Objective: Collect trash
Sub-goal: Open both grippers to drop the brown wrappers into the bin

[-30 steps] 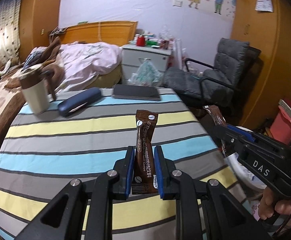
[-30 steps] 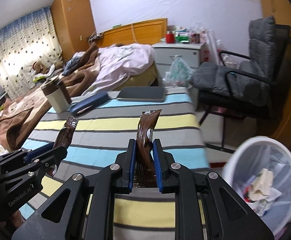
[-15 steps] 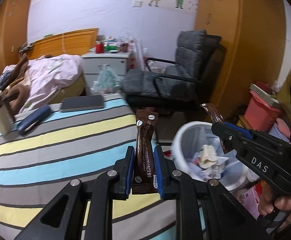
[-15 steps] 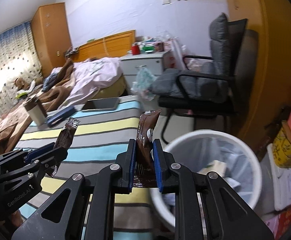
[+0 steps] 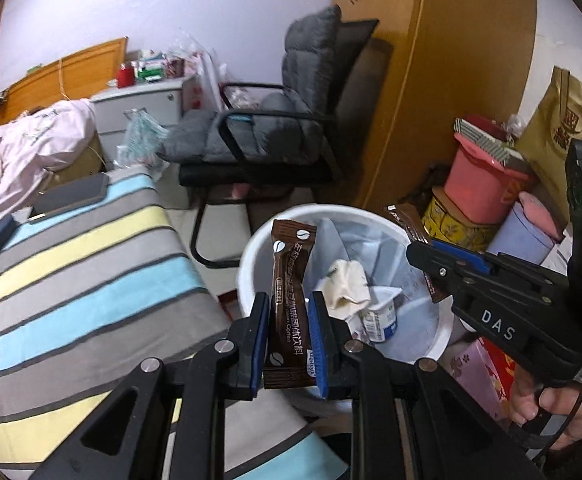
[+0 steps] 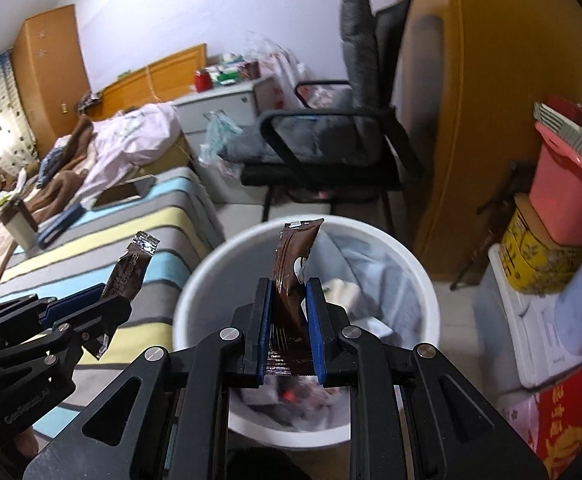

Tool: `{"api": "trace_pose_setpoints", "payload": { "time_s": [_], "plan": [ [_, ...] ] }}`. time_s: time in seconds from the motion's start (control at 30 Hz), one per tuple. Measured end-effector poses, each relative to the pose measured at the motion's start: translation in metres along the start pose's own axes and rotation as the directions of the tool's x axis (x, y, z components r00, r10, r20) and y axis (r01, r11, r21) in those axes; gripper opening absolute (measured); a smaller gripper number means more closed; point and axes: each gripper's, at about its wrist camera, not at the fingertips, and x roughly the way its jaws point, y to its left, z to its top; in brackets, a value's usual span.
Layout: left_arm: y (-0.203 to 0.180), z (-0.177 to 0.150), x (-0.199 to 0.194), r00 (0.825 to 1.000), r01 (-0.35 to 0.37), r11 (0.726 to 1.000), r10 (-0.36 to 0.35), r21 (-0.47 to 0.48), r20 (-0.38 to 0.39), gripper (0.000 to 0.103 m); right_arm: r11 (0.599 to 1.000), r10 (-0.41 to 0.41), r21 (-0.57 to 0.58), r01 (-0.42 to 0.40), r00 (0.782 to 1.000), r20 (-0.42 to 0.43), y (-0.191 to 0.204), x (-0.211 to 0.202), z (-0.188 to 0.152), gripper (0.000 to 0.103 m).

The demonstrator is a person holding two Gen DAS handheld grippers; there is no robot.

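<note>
Striped tablecloth; white bin beside

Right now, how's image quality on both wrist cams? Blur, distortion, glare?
Left wrist: sachet print sharp, bin fairly crisp, table stripes softly smeared. Right wrist: sachet sharp, bin contents and floor motion-blurred. Both: fisheye bowing, dark corners, no strong glare.

left gripper clamped, right gripper clamped

Two brown coffee sachets (one per hand-held gripper), one white bin, one yoghurt cup, one chair.
</note>
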Motion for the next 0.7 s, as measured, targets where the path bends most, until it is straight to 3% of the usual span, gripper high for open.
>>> {"api": "trace_pose_setpoints", "payload": {
  "time_s": [0.5,0.67,0.7],
  "plan": [
    [-0.016,-0.002,0.039,0.996,0.005,1.000,-0.005,-0.006,-0.085,0.022,0.999,-0.031,0.030,0.034,0.994,-0.103,-0.032,0.025,-0.013,0.020],
    [-0.014,-0.001,0.042,0.996,-0.013,1.000,0.013,-0.009,-0.091,0.030,0.999,-0.040,0.031,0.043,0.996,-0.082,-0.036,0.024,-0.012,0.028],
    [-0.015,-0.001,0.041,0.996,-0.009,1.000,0.008,-0.009,-0.088,0.040,0.999,-0.038,0.035,0.041,0.996,-0.081,-0.036,0.023,-0.012,0.036]
  ]
}}
